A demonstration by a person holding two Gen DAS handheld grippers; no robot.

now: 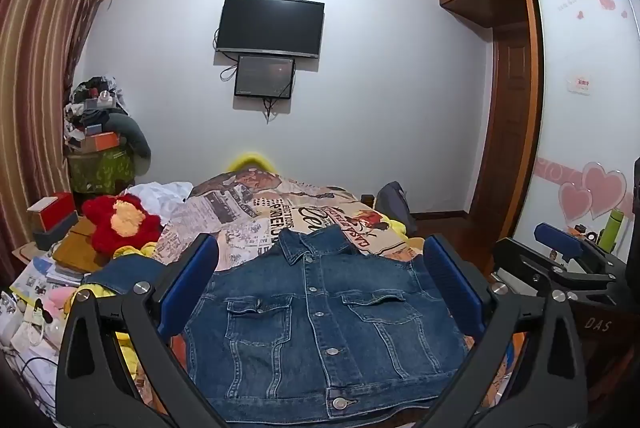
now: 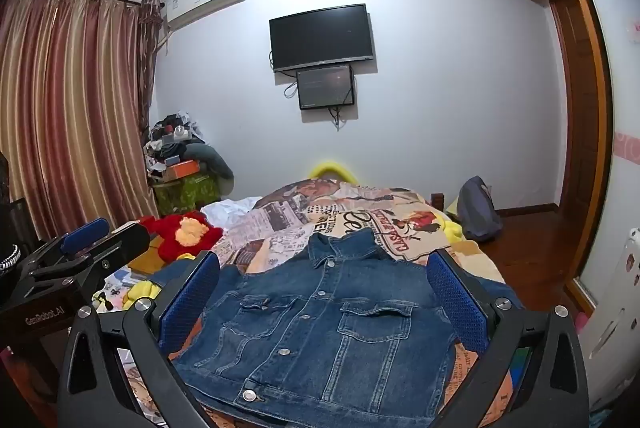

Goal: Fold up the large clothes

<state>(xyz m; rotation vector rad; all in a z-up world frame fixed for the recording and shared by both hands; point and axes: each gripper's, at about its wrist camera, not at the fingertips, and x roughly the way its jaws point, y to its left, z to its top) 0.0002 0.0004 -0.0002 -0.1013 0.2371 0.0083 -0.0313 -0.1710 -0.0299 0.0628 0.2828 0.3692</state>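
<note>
Left wrist view: one denim jacket (image 1: 316, 324) lies flat on the bed (image 1: 280, 212), buttoned, collar away from us, and the left gripper (image 1: 320, 280) hangs above it, jaws spread wide, holding nothing. One red plush (image 1: 120, 224) sits left. Right wrist view: same jacket (image 2: 320, 324), four buttons showing, two chest pockets; the right gripper (image 2: 324, 292) also gapes empty. Risk: stiff denim could slip a shallow pinch, or a sleeve may snag on bedside clutter.
</note>
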